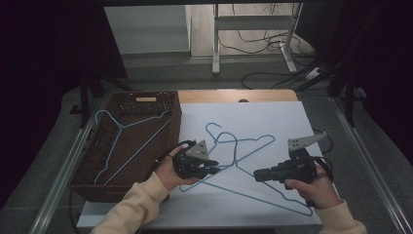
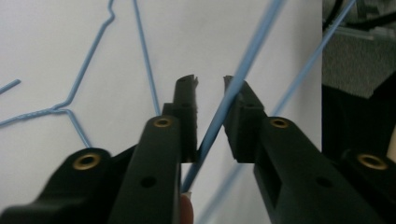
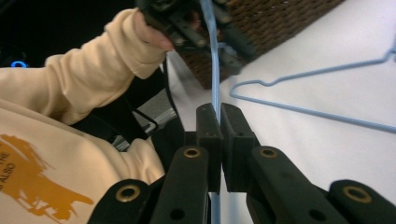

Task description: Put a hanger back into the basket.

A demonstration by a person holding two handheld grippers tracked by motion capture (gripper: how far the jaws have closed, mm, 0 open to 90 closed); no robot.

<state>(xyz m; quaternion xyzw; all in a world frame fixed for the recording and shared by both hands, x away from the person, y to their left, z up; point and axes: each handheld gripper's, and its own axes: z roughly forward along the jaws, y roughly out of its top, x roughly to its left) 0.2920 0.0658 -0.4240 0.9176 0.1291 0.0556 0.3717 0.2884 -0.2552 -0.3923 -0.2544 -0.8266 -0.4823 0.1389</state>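
Note:
Two blue wire hangers lie overlapping on the white table [image 1: 272,117]. My right gripper [image 1: 256,174] [image 3: 219,109] points left and is shut on a wire of one hanger [image 1: 265,200] [image 3: 215,70]. That wire runs on to my left gripper [image 1: 216,170] [image 2: 210,81], which faces it from the left. The wire [image 2: 232,93] passes between the left jaws, lying along the right-hand one. A clear gap stays between the jaws, so they do not pinch it. The second hanger [image 2: 80,79] [image 3: 299,109] rests flat on the table beyond.
A dark wicker basket [image 1: 176,126] [image 3: 280,18] stands at the left of the table, with another blue hanger [image 1: 120,127] inside. Metal rails run along both table sides. Cables and a stand's legs are on the floor behind.

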